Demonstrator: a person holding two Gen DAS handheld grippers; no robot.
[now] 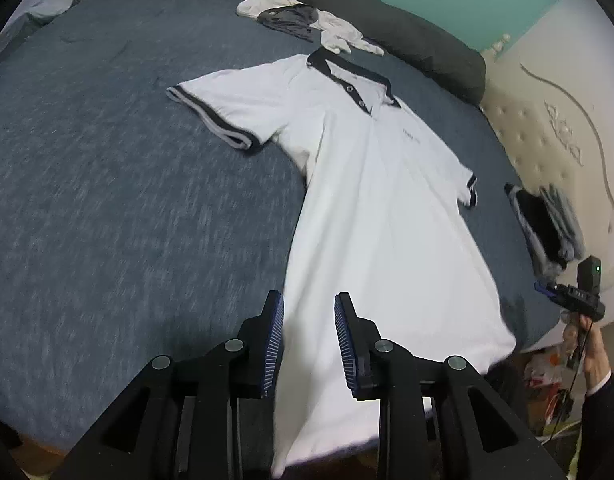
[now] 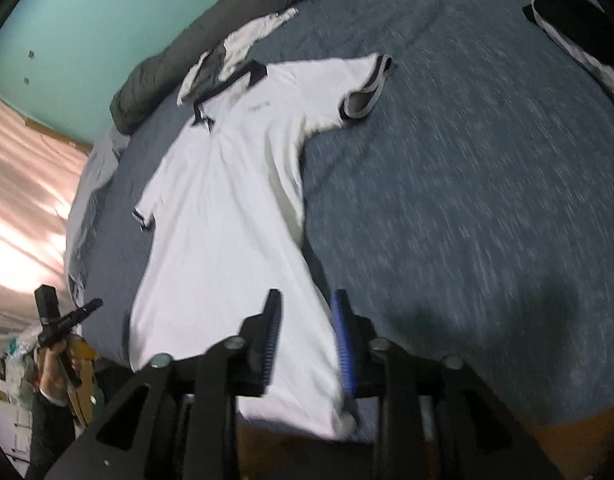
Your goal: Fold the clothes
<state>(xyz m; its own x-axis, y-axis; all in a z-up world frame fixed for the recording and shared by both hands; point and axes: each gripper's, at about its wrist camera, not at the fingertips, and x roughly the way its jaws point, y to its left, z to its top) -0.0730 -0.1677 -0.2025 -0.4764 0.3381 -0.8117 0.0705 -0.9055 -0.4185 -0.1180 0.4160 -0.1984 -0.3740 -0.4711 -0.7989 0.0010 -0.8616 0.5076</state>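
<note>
White short-sleeved polo shirt (image 1: 371, 200) with dark collar and dark sleeve bands lies front-up and spread flat on the blue-grey mottled bedcover (image 1: 107, 200), collar toward the far side, hem at the near edge of the bed and hanging slightly over it. Both sleeves are out to the sides.

Left gripper (image 1: 309, 344): black frame, 2 blue ribbed pads, pitched steeply down over the hem's left part. Jaws parted, a clear gap between the pads; shirt fabric shows in the gap, but the pads do not press on it.

Right gripper (image 2: 305, 340): same build, also tilted steeply down, over the hem's right corner. Jaws parted; white cloth is visible between the pads, not pinched.

In the left wrist view the person's right hand (image 1: 587, 340) in a dark sleeve holds its gripper's handle off the bed's corner. In the right wrist view the left hand (image 2: 57, 364) grips its handle the same way.

A crumpled white-and-grey garment (image 1: 307, 24) lies beyond the collar, against a long dark grey bolster (image 1: 407, 28). A dark folded pile (image 1: 547, 228) sits near the bed's right edge.
</note>
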